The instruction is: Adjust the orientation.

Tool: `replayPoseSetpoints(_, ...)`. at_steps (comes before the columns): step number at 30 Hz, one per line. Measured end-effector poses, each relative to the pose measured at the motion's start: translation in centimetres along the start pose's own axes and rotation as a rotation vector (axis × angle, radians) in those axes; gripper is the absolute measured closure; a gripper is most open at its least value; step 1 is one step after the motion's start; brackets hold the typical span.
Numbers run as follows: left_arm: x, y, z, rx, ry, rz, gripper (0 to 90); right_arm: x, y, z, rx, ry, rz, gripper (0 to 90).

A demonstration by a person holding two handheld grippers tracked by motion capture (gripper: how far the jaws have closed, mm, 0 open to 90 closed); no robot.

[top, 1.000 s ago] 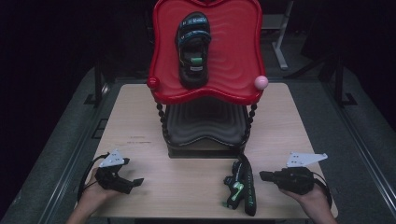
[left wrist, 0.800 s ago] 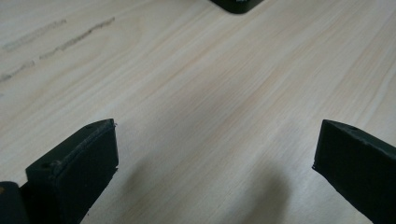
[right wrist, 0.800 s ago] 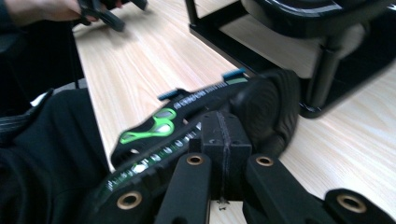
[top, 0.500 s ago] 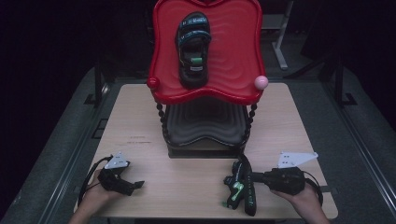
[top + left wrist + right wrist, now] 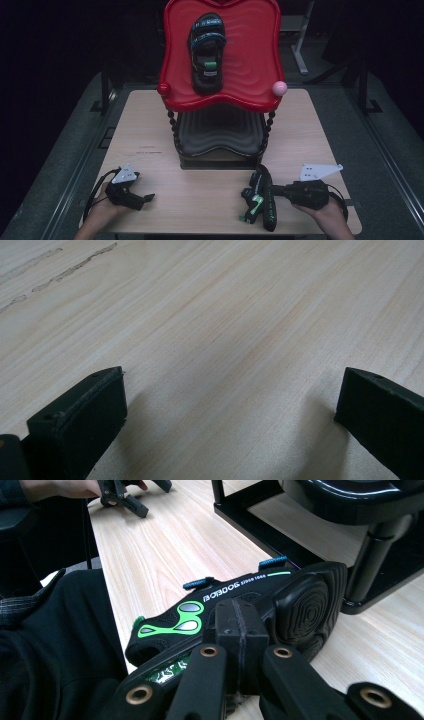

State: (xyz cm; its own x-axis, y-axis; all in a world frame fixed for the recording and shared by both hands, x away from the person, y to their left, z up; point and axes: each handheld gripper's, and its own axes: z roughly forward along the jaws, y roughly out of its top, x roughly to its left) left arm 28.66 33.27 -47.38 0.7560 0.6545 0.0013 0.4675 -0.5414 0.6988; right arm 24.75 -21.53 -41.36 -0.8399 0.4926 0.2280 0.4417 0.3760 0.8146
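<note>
The black sandal with green trim (image 5: 261,200) lies on its side at about five o'clock on the wooden table (image 5: 150,130), near the front edge, its sole turned toward the right hand. In the right gripper view the sandal (image 5: 225,610) shows its tread and side logo, tipped up rather than flat, which suits a grip across the sole's thickness. The right gripper (image 5: 277,192) comes in from three o'clock of the shoe; its jaws stand pressed together with no gap showing, against the sole edge. It looks clamped on the shoe's edge, though whether material sits between the pads is hidden.

Straight ahead at twelve o'clock stands the black stand (image 5: 220,145), bearing a tilted red tray (image 5: 250,45). A matching sandal (image 5: 206,52) already rests on that tray, toe uppermost, so the near shoe is likely meant to join it as a pair.

At seven o'clock the left gripper (image 5: 146,199) rests low on bare wood, well apart from the shoe; its jaws stand wide with nothing between them, seemingly parked out of the way.
</note>
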Motion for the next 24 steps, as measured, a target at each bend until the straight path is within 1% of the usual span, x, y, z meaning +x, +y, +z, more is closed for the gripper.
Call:
replayPoseSetpoints(12, 0.0, 0.0, 0.0, 0.000, 0.000, 0.000, 0.0, -0.8, -1.4, -1.9, -0.010, -0.036, 0.033, 89.7)
replayPoseSetpoints(20, 0.0, 0.0, 0.0, 0.000, 0.000, 0.001, 0.0, -1.6, -2.6, -3.1, 0.006, -0.063, 0.066, 89.7)
replayPoseSetpoints(24, 0.0, 0.0, 0.0, 0.000, -0.001, 0.001, 0.0, -2.0, -3.3, -3.5, 0.027, -0.083, 0.079, 89.7)
